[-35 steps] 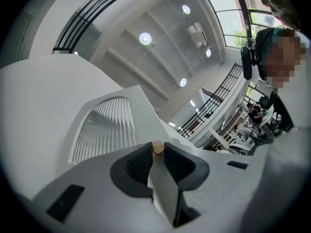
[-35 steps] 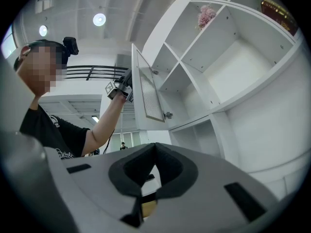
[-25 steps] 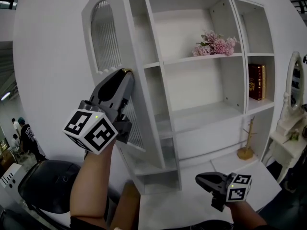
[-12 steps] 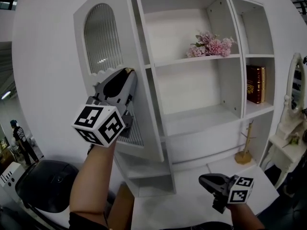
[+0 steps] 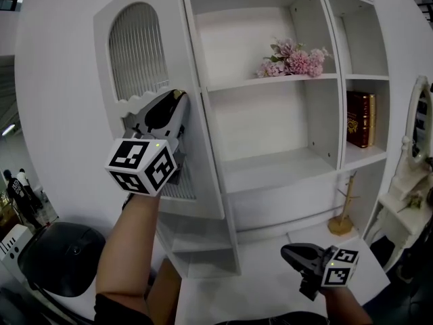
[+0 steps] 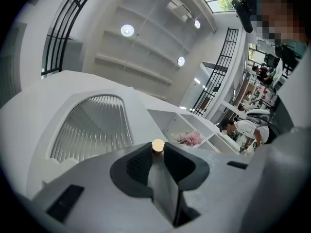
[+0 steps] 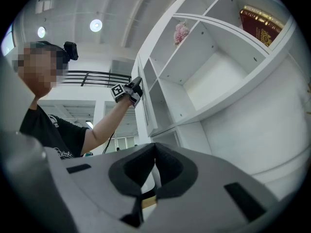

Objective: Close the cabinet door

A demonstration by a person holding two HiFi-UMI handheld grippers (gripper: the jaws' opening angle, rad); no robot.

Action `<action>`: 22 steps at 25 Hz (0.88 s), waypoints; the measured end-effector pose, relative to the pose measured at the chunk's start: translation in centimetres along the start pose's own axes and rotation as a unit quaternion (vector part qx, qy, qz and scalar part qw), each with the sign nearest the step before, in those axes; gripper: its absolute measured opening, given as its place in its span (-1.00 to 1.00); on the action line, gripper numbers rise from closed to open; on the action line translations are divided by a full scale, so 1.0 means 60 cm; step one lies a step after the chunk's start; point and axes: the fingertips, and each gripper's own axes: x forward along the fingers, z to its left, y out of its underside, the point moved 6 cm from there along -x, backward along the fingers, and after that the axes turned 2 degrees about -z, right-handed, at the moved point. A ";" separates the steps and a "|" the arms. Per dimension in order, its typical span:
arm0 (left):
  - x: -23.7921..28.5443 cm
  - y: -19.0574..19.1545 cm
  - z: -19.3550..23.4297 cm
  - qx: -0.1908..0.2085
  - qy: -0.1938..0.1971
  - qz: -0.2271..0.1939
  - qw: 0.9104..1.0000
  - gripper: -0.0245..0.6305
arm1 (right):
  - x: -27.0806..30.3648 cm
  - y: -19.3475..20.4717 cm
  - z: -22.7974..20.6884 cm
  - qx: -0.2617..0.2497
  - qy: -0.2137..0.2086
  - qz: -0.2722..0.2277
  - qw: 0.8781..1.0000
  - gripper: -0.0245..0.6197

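Note:
The white cabinet door [image 5: 139, 53] has an arched ribbed-glass panel and stands nearly flat against the left column of the white shelf cabinet [image 5: 270, 175]. My left gripper [image 5: 177, 97] is raised at the door's right edge, shut on its small gold knob [image 6: 158, 145], which shows between the dark pads [image 6: 141, 161]. The right gripper view shows that hand at the door edge [image 7: 137, 83]. My right gripper [image 5: 287, 252] hangs low in front of the cabinet base, shut with nothing in it; its pad tips meet [image 7: 154, 147].
Pink flowers [image 5: 291, 59] lie on the upper shelf and a red book [image 5: 359, 118] stands in the right column. A wooden stand [image 5: 342, 219] sits on the base, a white dressing table with mirror [image 5: 413, 181] at far right, a black rounded object [image 5: 61, 259] lower left.
The door has swung toward the cabinet with my left gripper on its knob, and the narrow left column is now mostly covered. The right gripper has barely shifted.

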 end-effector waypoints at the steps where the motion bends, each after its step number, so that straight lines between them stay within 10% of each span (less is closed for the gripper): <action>1: 0.004 0.003 0.000 0.003 -0.002 0.002 1.000 -0.70 | -0.001 -0.003 -0.004 0.000 -0.001 -0.001 1.000 -0.90; 22: 0.079 0.071 0.006 0.072 -0.058 0.033 0.995 -0.69 | -0.074 -0.027 -0.076 0.004 0.024 0.005 1.000 -0.90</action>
